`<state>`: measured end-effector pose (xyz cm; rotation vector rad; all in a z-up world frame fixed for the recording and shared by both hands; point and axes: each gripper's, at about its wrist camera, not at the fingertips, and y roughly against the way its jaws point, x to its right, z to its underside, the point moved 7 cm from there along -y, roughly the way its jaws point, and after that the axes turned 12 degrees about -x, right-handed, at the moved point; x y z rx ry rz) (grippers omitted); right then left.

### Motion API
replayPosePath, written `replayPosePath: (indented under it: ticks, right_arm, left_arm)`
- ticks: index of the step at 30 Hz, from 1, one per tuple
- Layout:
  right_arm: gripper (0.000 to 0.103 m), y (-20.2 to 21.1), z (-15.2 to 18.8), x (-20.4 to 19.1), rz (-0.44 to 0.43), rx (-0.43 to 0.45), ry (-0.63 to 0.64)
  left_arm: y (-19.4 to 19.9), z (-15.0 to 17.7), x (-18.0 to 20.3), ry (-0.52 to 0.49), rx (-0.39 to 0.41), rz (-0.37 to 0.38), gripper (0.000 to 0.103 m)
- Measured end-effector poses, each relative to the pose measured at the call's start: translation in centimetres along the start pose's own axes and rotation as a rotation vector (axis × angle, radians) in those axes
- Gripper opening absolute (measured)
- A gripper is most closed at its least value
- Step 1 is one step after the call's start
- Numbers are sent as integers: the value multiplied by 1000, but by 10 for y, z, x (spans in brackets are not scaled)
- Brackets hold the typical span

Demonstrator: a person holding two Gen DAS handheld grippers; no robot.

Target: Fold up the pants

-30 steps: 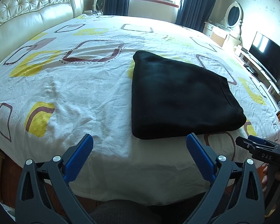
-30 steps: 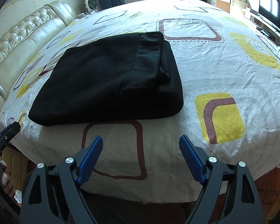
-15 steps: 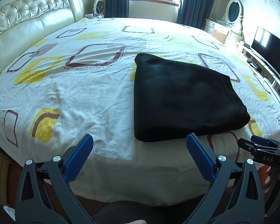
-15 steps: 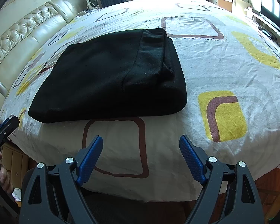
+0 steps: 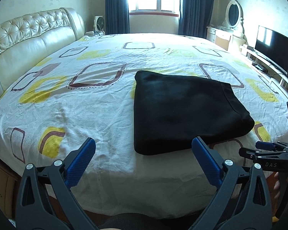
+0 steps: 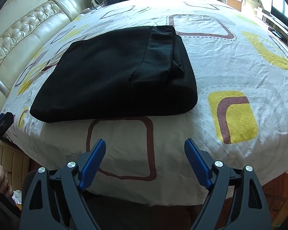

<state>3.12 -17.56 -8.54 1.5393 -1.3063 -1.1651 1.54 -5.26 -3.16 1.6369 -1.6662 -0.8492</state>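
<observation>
A: where are the pants (image 5: pixel 184 111)?
B: soft black folded slab on the wrinkly printed sheet (image 5: pixel 98 111), 1 o'clock of the left gripper (image 5: pixel 143 153)

A: grippers?
B: left and right gripper (image 6: pixel 145 153) both spread wide, ribbed blue pads (image 6: pixel 94 163) holding nothing

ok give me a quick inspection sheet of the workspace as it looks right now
surface: bed with a creased white sheet printed with yellow and brown squares
job's things: black pants folded into a flat bundle, lying on the sheet near the front edge
clutter: nothing seen on the sheet besides the pants
grippers: left gripper open, empty, off the near edge of the bed; right gripper open, empty, also short of the pants
cables: thin wires by the TV
surroundings: padded headboard, fan, window with dark curtains, dresser mirror
</observation>
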Motion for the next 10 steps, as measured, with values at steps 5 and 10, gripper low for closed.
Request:
replayPosePath:
  ticks: [5,10]
  right_arm:
    - [83,4,0,-1,-14,14,-5]
    - [83,10,-2,3,-46,18,-26]
  left_arm:
    - [0,-2,-2,16,-4,9,100]
    - [-9,-8,-19,44,-58,-21,100]
